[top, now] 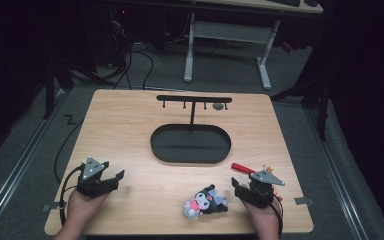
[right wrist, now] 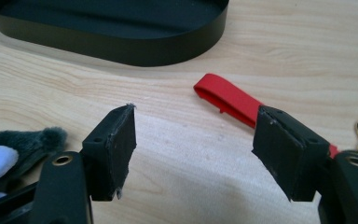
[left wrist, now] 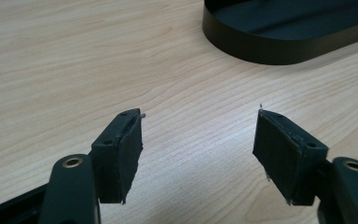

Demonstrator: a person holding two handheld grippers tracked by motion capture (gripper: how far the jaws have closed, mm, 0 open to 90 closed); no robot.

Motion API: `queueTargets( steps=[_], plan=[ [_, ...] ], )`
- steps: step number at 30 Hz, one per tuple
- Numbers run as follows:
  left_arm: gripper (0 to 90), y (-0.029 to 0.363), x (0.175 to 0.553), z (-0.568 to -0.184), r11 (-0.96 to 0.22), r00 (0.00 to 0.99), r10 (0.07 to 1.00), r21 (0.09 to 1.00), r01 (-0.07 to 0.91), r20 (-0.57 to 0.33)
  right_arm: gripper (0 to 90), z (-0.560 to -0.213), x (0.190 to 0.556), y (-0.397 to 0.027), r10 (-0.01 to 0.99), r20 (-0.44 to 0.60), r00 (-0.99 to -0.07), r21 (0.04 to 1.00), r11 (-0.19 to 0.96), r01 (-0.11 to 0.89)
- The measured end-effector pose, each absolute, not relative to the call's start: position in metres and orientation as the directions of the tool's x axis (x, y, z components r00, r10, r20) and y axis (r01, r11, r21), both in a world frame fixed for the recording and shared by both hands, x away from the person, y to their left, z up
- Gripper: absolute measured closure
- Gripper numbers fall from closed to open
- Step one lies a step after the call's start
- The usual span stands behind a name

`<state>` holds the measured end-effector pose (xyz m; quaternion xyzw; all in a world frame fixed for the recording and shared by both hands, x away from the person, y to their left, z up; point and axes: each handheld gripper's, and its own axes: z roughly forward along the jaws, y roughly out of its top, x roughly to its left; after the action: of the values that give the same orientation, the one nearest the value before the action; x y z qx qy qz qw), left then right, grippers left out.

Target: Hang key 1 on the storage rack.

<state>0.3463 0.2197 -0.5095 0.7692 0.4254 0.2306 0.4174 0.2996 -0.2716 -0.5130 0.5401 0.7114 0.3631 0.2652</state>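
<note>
Light wood surface (top: pixel 130 130) | black oval tray (top: pixel 160 150) at centre | right tool (right wrist: pixel 193 140) at 4 o'clock, jaws wide, nothing between | red strap (right wrist: pixel 228 100) just beyond its right jaw | plush toy (top: pixel 205 201) at 6 o'clock, beside right tool | left tool (left wrist: pixel 198 140) at 8 o'clock, jaws wide, empty.

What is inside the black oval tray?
The black oval tray holds only the foot of the black hanger stand's post near its far wall. Its near wall hides the front strip of the floor in both gripper views.
</note>
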Motion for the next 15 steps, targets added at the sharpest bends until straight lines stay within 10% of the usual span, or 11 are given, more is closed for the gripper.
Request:
queueTargets(
  steps=[15],
  plan=[
    [31.7, 0.208, 0.345, -0.511, -0.346, 0.581, 0.813, 0.838, 0.423, 0.043, 22.4, -0.516, 0.296, -0.270, 0.950, -0.038, -0.310, 0.810, 0.211, 0.547]
  ],
)
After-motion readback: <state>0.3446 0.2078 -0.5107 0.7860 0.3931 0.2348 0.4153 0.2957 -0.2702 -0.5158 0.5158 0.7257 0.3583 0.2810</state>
